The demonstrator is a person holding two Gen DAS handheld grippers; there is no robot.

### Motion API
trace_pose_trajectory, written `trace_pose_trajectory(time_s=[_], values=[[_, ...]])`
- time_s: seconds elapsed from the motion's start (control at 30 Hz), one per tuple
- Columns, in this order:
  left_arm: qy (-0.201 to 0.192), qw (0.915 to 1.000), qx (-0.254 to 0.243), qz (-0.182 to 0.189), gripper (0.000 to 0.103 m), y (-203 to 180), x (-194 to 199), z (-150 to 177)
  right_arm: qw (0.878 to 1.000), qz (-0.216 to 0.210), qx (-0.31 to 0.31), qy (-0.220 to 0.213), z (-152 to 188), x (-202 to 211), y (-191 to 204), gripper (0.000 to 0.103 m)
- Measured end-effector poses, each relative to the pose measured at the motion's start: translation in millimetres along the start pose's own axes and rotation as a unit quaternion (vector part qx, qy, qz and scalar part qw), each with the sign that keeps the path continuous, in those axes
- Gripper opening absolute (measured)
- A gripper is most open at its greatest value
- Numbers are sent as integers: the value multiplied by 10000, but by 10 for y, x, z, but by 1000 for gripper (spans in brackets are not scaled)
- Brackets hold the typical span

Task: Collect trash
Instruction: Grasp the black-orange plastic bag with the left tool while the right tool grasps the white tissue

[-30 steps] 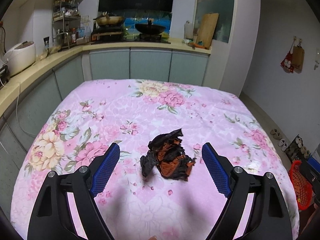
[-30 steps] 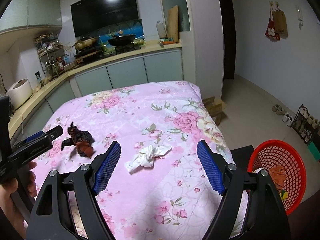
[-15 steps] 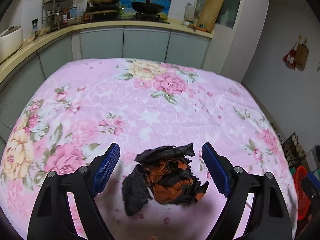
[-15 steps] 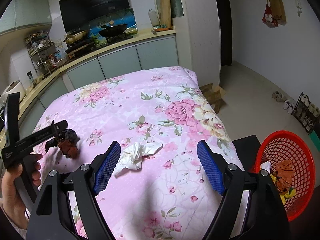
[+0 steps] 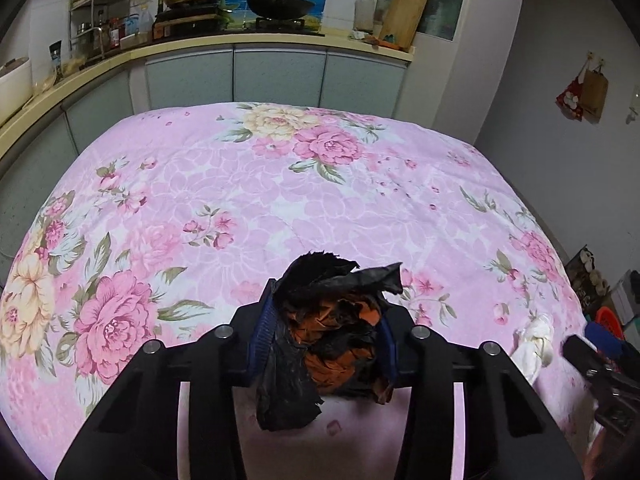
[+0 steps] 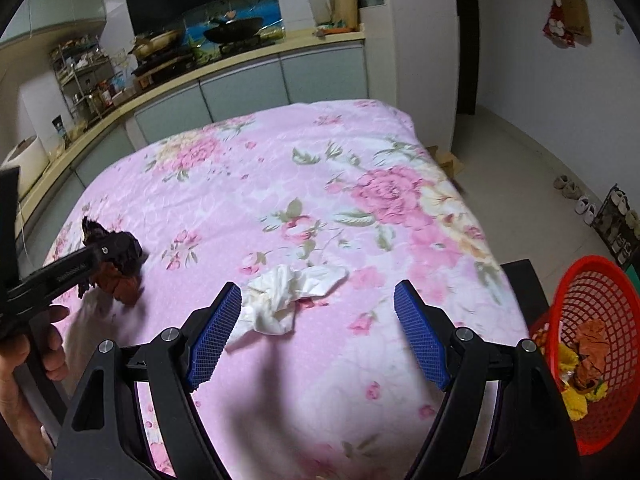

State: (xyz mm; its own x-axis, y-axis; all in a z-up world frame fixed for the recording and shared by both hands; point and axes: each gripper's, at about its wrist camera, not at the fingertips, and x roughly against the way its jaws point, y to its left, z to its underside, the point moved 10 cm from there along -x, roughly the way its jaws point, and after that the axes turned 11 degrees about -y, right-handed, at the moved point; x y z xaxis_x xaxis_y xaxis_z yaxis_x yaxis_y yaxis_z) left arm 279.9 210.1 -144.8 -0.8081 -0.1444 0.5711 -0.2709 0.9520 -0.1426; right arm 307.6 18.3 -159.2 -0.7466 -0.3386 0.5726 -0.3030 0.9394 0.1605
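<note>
A hand [image 6: 24, 360] at the far left edge of the right wrist view grips the handle of the left gripper [image 5: 326, 328]. Its jaws have just been closing and now clamp the black and orange wrapper wad [image 5: 332, 336] from both sides; the blue pads [image 5: 262, 336] press into the crumpled foil. The wad bulges above and hangs below the fingers, sitting at or just off the pink floral cloth [image 5: 240, 200] that covers the table; contact with the cloth cannot be told. In the right wrist view the same wad [image 6: 120, 268] shows at the left gripper's tip, low over the left part of the cloth [image 6: 320, 184].

Near the middle, a crumpled white tissue [image 6: 288, 296] lies flat on the cloth. The right gripper [image 6: 318, 336] hovers over it with jaws wide apart and nothing between the pads. The tissue sits just ahead of the left blue pad [image 6: 214, 336], its lower edge partly hidden behind that pad. In the left wrist view the tissue [image 5: 534, 340] shows at the right edge of the cloth, next to the right gripper's tip.

At far right a red mesh basket [image 6: 592, 280] stands on the floor beside the table, below the cloth's edge. It holds yellow and brown scraps [image 6: 584, 364]. Behind the table runs a kitchen counter [image 5: 200, 44] with a wok [image 5: 280, 6] on the stove.
</note>
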Motion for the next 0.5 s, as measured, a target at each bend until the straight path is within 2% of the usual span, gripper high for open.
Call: trace_pose_trajectory(time_s=[0.43,0.5], values=[[-462,9989,92,-77,41,136,433,-165,9990,-17,255,375,103,-392,237,76],[-488,9987,104,-91,41,161,484,-152,9987,-23,319,388,118,-400,259,70]])
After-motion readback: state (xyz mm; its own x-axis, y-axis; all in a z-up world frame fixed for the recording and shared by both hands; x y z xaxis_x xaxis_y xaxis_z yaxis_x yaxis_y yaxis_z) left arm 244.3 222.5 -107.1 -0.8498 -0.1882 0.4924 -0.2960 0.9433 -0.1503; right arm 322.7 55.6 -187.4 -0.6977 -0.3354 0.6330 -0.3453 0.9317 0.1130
